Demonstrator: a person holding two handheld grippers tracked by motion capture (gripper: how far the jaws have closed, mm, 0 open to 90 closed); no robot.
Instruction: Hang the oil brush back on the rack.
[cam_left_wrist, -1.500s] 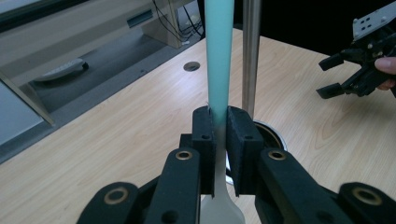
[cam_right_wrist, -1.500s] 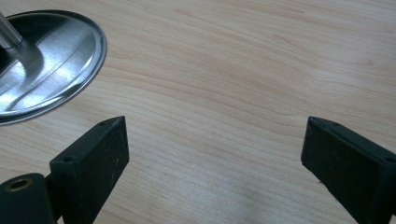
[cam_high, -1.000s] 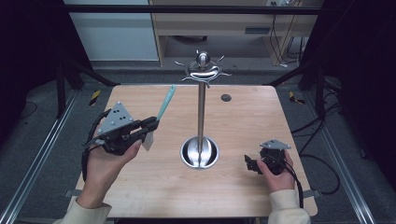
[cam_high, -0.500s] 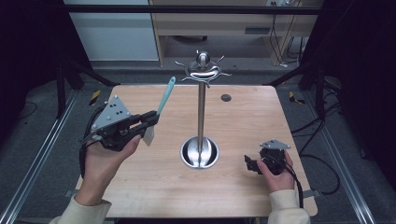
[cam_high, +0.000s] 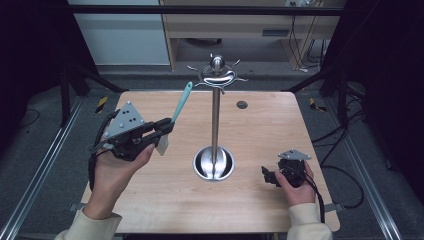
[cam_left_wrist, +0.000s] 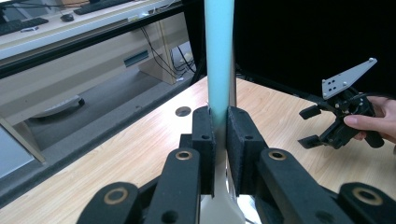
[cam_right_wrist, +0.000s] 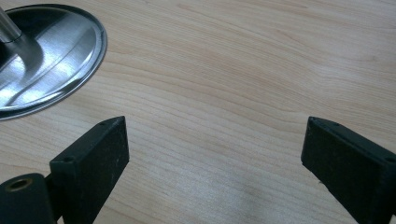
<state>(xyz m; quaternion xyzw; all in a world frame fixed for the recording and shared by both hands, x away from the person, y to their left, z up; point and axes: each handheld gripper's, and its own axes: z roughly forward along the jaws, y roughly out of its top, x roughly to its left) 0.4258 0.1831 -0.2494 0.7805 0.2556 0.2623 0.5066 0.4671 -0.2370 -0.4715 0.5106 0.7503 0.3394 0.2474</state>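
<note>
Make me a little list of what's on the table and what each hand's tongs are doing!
Table: wooden table
Middle: shiny metal stand, tall pole on a round base, hooks on top, nothing hanging there
Left tongs: shut on a teal spatula, handle pointing up
Right tongs: open, holding nothing, low over the wood near the stand's base
Small thing: dark round spot on the far side

Teal-handled spatula (cam_high: 179, 106) tilted upright, left of metal stand (cam_high: 215, 120).
</note>
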